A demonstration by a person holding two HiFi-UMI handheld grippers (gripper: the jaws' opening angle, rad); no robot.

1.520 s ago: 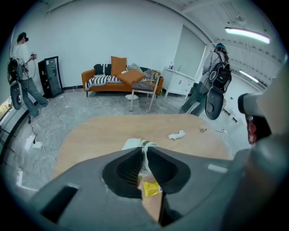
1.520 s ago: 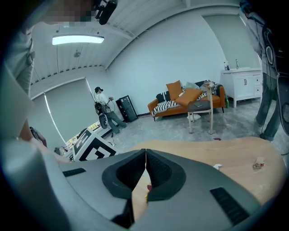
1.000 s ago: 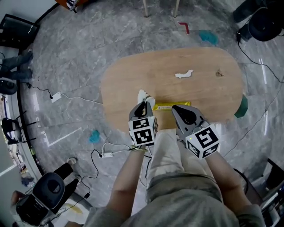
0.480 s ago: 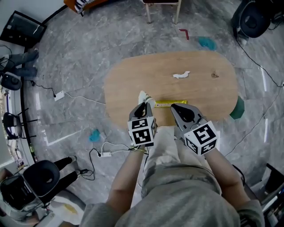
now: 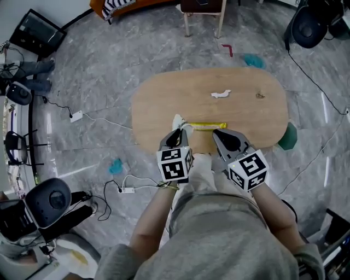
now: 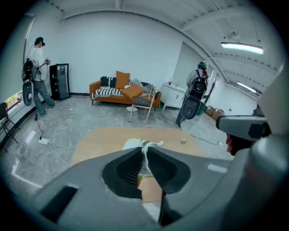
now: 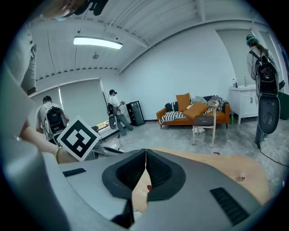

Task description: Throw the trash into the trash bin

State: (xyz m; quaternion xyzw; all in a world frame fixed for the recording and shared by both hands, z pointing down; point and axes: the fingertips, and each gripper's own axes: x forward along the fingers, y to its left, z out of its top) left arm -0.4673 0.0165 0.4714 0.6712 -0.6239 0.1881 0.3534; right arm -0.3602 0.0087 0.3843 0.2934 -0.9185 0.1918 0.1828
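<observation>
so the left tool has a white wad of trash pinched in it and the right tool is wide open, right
Not quite. The right tool is shut, not wide open: the right gripper view shows its two jaws meeting along a single line. The rest holds: the left tool is closed on the white wad of trash.

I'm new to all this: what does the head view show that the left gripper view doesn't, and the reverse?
Only the head view: the person's own forearms, the marker cube on the left tool, and a green object beside the wooden table. Only the left gripper view: the ceiling light, the white walls and a white cabinet. Both: that table, the white crumpled paper gripped by that tool, the chair beyond the table and the orange sofa.
</observation>
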